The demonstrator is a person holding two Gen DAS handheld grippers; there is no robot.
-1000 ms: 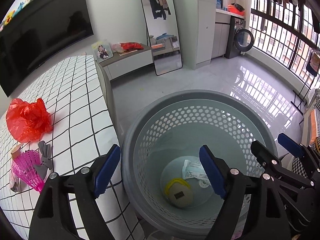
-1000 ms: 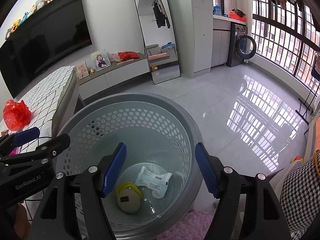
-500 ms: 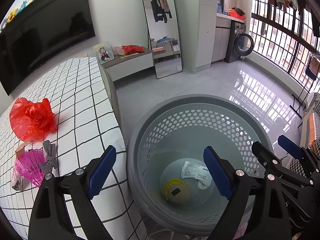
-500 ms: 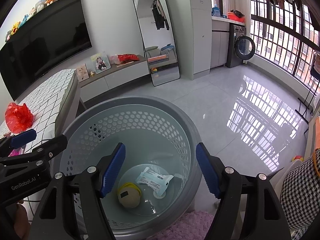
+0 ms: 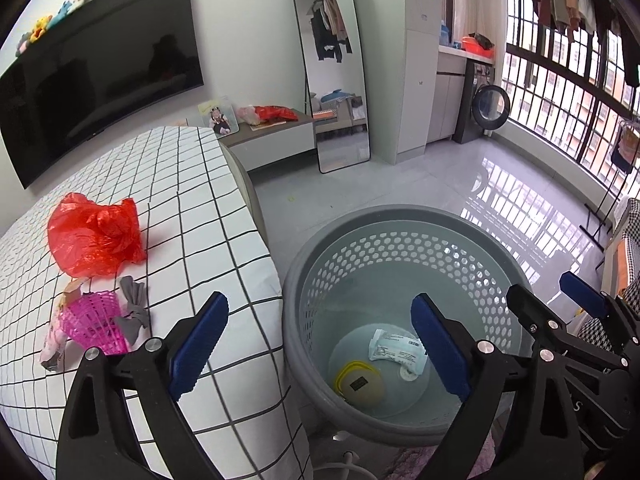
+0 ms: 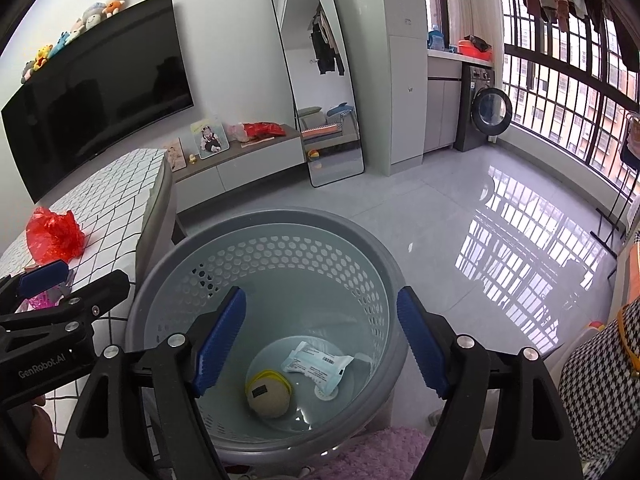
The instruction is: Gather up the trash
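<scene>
Left wrist view is cutting off both of my black claw arms at the bottom edge, so I am seeing only the ribbed blue pads and the bolted frames behind them. My left claw (image 5: 320,344) is hanging empty with its jaws opening, one pad over the bed (image 5: 168,208) and the other over the basket (image 5: 400,216); my right claw (image 6: 320,340) is also releasing, jaws widening with nothing between them, straddling the basket's mouth. In the left view the right claw is showing only as a partly cropped black frame at the far right. The basket is round grey plastic, its wall perforated with small holes and its floor smooth and glossy. Two pieces of trash are lying at the bottom, just beside each other: a rounded beige lump with a yellow rim and a dark label (image 6: 268,398), which I am struggling to identify, and a flat white wrapper (image 6: 316,362) with printing too small to read. Part of the wrapper is sitting behind my left claw's pad in the left view. On the bed's white sheet with its black grid, a crinkled red plastic bag (image 5: 96,236) is lying well apart from the basket; near it are a pink ribbed mesh piece (image 5: 94,320) and a limp grey scrap of fabric (image 5: 134,312), with something pale half hidden under the pink piece.
</scene>
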